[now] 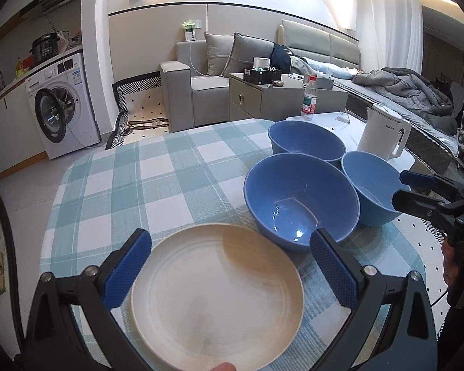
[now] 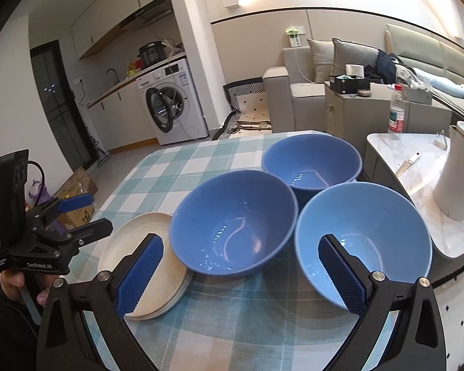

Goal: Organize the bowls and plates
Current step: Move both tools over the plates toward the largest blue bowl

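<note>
A stack of cream plates (image 1: 216, 293) (image 2: 153, 266) lies on the checked tablecloth near the front edge. Three blue bowls stand beside it: a darker middle bowl (image 1: 300, 198) (image 2: 232, 219), a far bowl (image 1: 304, 140) (image 2: 312, 160) and a lighter bowl (image 1: 369, 182) (image 2: 365, 241). My left gripper (image 1: 230, 266) is open, its fingers on either side of the plates, just above them. My right gripper (image 2: 239, 275) is open and empty in front of the middle and lighter bowls. Each gripper also shows in the other view, the right (image 1: 417, 191) and the left (image 2: 77, 213).
The table with the checked cloth (image 1: 157, 179) has its left edge over the floor. A white kettle (image 1: 383, 136) and a water bottle (image 1: 308, 99) stand on a marble side table (image 2: 417, 167) at the right. A washing machine (image 1: 62, 108) and sofa stand beyond.
</note>
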### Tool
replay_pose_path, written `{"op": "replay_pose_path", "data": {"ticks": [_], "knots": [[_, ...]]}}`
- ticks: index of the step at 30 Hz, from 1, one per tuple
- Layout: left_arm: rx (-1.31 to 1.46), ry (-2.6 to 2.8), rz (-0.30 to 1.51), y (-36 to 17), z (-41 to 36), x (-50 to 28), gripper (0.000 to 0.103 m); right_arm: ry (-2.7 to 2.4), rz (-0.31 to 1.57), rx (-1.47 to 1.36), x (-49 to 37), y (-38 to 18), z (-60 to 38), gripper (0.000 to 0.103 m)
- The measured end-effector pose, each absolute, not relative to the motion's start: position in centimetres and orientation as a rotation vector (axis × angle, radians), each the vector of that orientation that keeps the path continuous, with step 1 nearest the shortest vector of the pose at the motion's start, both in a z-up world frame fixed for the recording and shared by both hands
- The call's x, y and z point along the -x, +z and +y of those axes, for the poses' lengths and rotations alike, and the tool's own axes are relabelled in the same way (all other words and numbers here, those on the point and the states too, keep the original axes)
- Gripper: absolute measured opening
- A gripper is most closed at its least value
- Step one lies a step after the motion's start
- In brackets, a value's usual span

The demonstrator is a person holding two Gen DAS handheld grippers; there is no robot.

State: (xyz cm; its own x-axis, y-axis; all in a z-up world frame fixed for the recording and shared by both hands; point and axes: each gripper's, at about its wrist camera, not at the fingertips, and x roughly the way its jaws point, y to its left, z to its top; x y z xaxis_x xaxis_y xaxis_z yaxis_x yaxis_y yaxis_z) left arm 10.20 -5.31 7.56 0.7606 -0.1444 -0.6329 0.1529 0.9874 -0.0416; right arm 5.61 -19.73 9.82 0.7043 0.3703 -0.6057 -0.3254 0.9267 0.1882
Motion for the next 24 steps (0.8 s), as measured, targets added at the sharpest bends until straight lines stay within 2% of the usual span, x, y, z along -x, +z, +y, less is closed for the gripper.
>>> {"op": "replay_pose_path", "data": {"ticks": [24], "knots": [[-0.068,-0.226,0.668,8.6,-8.0,-16.8,0.103,0.161,0.702,-0.137,-8.0,9.3,-26.8,0.102]]}}
